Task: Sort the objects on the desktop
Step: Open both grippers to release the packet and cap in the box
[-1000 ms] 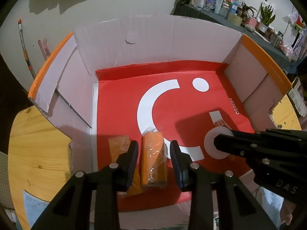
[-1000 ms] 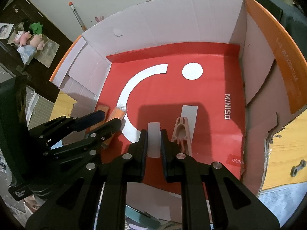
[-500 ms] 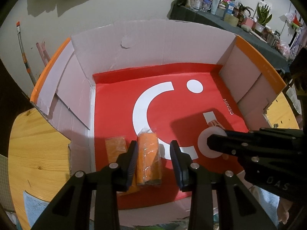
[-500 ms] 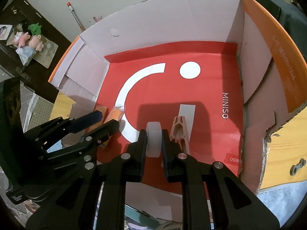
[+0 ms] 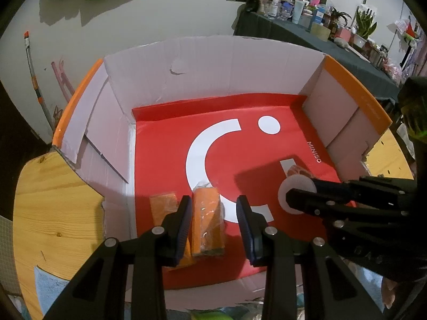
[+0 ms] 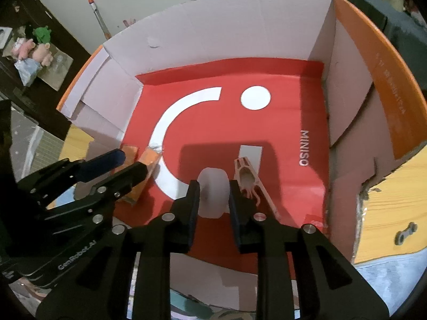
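Pulled back slightly, both grippers hover over the cardboard box [image 5: 213, 74]. Left gripper [image 5: 213, 224] is spread wide above an orange packet [image 5: 206, 221] on the box's red floor; right gripper [image 6: 213, 200] clamps a white tape roll [image 6: 213, 186].

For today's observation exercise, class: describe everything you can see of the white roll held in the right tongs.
The white roll is a thick, translucent, matte ring, like a tape roll, seen edge-on from the right wrist and as a round disc from the left. It stands on edge, clamped across its flat faces by the right tongs, over the red liner of the cardboard box. Whether it touches the liner is unclear. A pinkish plastic piece lies just right of it.
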{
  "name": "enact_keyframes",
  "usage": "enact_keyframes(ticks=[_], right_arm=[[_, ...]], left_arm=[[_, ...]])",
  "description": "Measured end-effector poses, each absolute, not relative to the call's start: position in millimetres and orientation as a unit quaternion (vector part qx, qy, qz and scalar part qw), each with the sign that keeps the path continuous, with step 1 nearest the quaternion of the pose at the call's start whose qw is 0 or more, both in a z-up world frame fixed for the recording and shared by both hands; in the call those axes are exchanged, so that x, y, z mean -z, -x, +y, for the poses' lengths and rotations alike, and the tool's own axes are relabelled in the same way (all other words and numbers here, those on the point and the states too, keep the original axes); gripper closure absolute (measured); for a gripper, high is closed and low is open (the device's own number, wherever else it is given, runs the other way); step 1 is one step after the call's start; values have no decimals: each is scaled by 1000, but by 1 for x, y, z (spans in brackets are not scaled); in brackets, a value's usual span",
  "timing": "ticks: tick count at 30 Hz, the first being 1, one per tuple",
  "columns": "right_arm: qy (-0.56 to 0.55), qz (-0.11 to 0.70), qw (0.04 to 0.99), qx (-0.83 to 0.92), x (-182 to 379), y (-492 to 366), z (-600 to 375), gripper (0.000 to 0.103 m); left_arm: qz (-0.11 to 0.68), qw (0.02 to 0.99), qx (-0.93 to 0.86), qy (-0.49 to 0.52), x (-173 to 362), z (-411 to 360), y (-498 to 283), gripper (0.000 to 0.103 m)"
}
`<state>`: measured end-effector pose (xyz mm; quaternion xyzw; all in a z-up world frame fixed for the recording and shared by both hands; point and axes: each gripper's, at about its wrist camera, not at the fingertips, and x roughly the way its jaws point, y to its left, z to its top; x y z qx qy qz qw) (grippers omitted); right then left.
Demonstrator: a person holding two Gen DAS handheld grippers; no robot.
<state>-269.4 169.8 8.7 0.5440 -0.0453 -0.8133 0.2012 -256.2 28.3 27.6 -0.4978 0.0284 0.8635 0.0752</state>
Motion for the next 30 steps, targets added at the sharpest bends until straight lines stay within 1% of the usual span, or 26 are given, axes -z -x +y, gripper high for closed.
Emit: enact_keyframes(ticks=[3,4,21,22,24,26,28,30], right_arm=[[-537,-41,195,819,-10,267,171,56],[-535,-39,194,821,-10,267,171,55],[-534,-47,196,821,-14,266,179,55],[-533,-47,196,821,-15,265,179,55],[-530,-47,196,824,-18,263,179,54],[-527,-47,199,825,-22,260,179,54],[-523,-44,199,828,-27,255,179,50],[-516,-41,198,832,-32,251,178,49]], left_arm=[[30,73,-865,496,-28,29,256,67],[30,73,-865,496,-28,29,256,67],[23,72,-864,497,-27,25,256,67],[21,72,-865,497,-28,24,256,66],[17,72,-866,494,-30,23,255,61],[14,72,-868,491,-33,22,252,58],[11,73,-870,488,-37,21,249,57],[10,74,-873,482,-43,19,244,55]])
